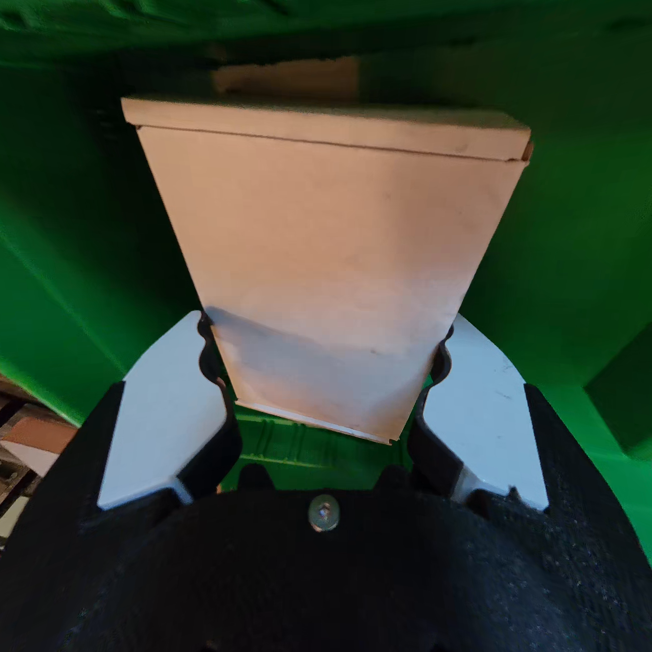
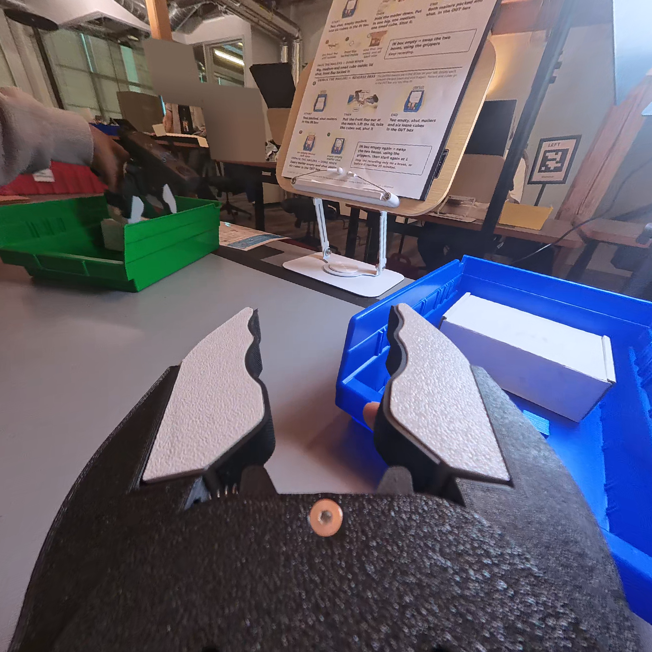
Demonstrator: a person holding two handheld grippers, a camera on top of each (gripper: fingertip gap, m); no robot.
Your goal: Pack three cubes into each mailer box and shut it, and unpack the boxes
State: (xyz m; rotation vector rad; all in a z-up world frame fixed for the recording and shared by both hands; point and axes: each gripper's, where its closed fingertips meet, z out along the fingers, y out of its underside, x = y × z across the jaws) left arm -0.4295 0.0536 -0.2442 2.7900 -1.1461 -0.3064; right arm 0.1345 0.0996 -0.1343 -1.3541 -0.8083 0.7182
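Pinching the mailer box (image 1: 324, 254) lengthwise in my left claw (image 1: 326, 356) inside the green bin (image 1: 70, 211); right claw (image 2: 324, 356) spread, well apart.

We are seeing two bins, one green (image 2: 169, 243) at ten o'clock and one blue (image 2: 571, 458) at three o'clock; two cardboard boxes (image 1: 328, 254) (image 2: 522, 356); two grippers (image 1: 326, 356) (image 2: 324, 356); and one document stand (image 2: 352, 271) at twelve o'clock.

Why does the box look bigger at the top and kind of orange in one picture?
In the left wrist view the wide lens stretches the mailer box, so its far end flares; green bin walls dim the light, warming its colour, and the left claw shades its near end. In the right wrist view, daylight shows the other mailer box white, while the distant left claw is blurred.
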